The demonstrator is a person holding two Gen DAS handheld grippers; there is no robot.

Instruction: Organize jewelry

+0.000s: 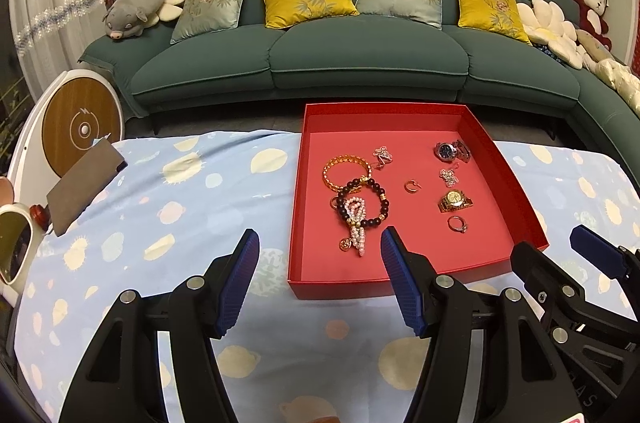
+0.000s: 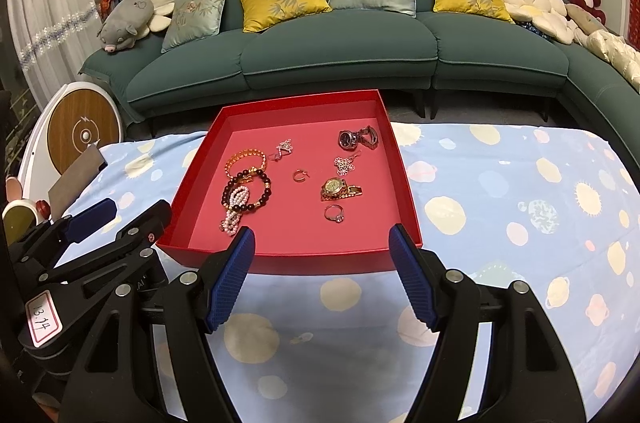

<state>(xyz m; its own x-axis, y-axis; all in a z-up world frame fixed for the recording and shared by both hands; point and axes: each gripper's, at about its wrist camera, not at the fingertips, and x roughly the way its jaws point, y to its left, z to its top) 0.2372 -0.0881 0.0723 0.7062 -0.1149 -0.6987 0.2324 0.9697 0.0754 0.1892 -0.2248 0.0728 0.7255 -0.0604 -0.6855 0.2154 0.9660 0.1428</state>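
Red shallow box (image 2: pixel 404 175) sits on a table under a pale blue cloth with planet and sun prints (image 2: pixel 520 191), green sofa (image 2: pixel 340 51) at the far side. Jewelry lies loose on the box floor: at left a gold bangle (image 2: pixel 245 161) touching a dark beaded bracelet (image 2: pixel 247 192), with a pearl strand (image 2: pixel 234 209) lying across that bracelet; a small hoop earring (image 2: pixel 299 175) near centre; a silver chain piece (image 2: pixel 282 149) beyond it. At right, from far to near: silver watch (image 2: pixel 357 138), flower-shaped pendant (image 2: pixel 345 165), gold watch (image 2: pixel 340 188), stone-set ring (image 2: pixel 334 213). Left gripper (image 1: pixel 318 243) hangs at the box's near left corner, jaws well apart, nothing between the pads. Right gripper (image 2: pixel 322 237) at the near edge, likewise wide and empty (both above the cloth, touching nothing).
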